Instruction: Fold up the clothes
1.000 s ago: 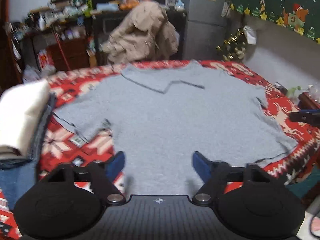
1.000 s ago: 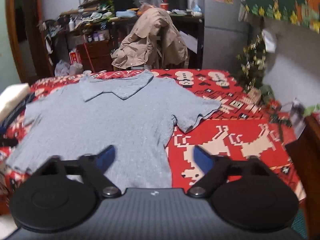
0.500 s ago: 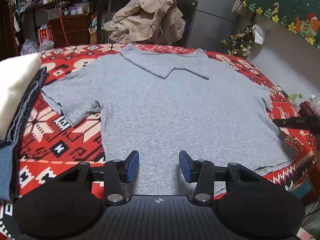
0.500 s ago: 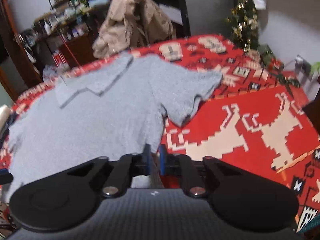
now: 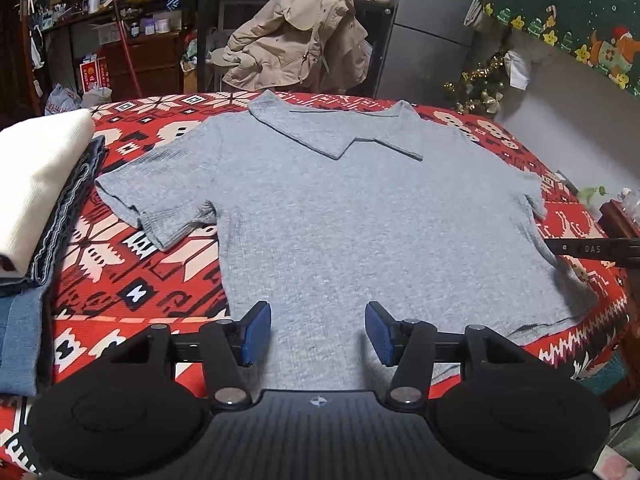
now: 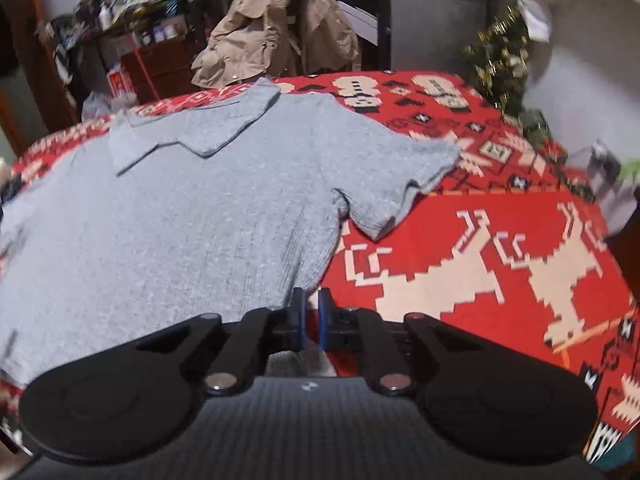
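Shirt flat on patterned cloth, one gripper spread, one pinching its edge

Grey ribbed short-sleeved collared shirt [image 5: 352, 216] lies spread flat across the red patterned cloth with cream and black figures [image 5: 132, 280], filling the middle of the left wrist view. Its collar sits at the upper centre, near the far border of the cloth. One sleeve reaches toward the left of that frame and stops just short of a stack of folded garments, cream on top of dark striped and blue denim [image 5: 36, 192], at the left edge. The hem runs along the lower right, close to the cloth's fringed border. In the right wrist view the other sleeve ends near the frame's centre, and to its right the red cloth lies bare across a wide stretch out to the right border. Behind the cloth, at the upper centre, a beige jacket [image 5: 296, 40] hangs over furniture; a small tinsel-trimmed tree [image 5: 480, 84] stands at the upper right.

The left gripper [image 5: 318, 332] hovers over the shirt's lower part, low in its frame, its blue pads [image 5: 256, 334] set well apart with grey fabric showing between them; they press on nothing, having just widened again. The right gripper [image 6: 311, 322] sits at the shirt's side edge, bottom centre of its frame, jaws drawn nearly together and clamped on the fabric there, with only a thin gap showing between the pads.
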The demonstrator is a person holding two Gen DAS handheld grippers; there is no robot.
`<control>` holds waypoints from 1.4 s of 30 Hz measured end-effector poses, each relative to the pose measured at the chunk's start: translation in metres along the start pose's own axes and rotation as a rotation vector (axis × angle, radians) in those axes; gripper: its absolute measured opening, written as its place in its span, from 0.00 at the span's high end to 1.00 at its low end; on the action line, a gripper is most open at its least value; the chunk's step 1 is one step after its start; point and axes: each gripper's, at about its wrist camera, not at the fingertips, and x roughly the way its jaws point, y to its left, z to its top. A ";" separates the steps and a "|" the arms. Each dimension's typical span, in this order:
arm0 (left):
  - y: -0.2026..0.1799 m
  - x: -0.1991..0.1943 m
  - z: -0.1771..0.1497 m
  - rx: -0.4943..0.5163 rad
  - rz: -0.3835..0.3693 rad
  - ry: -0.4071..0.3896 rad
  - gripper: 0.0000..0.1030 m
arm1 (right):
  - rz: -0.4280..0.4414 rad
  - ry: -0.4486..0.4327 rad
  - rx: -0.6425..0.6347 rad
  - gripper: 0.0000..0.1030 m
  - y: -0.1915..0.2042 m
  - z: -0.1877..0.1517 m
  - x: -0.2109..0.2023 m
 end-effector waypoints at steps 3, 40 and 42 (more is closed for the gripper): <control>0.003 -0.002 -0.001 -0.008 0.002 -0.002 0.50 | 0.005 -0.009 -0.009 0.90 0.003 0.003 -0.002; 0.032 -0.037 -0.030 -0.072 0.061 0.009 0.47 | 0.030 -0.032 0.076 0.83 -0.033 -0.059 -0.072; 0.037 -0.041 -0.037 -0.088 0.055 0.020 0.47 | 0.037 -0.028 0.090 0.82 -0.033 -0.066 -0.075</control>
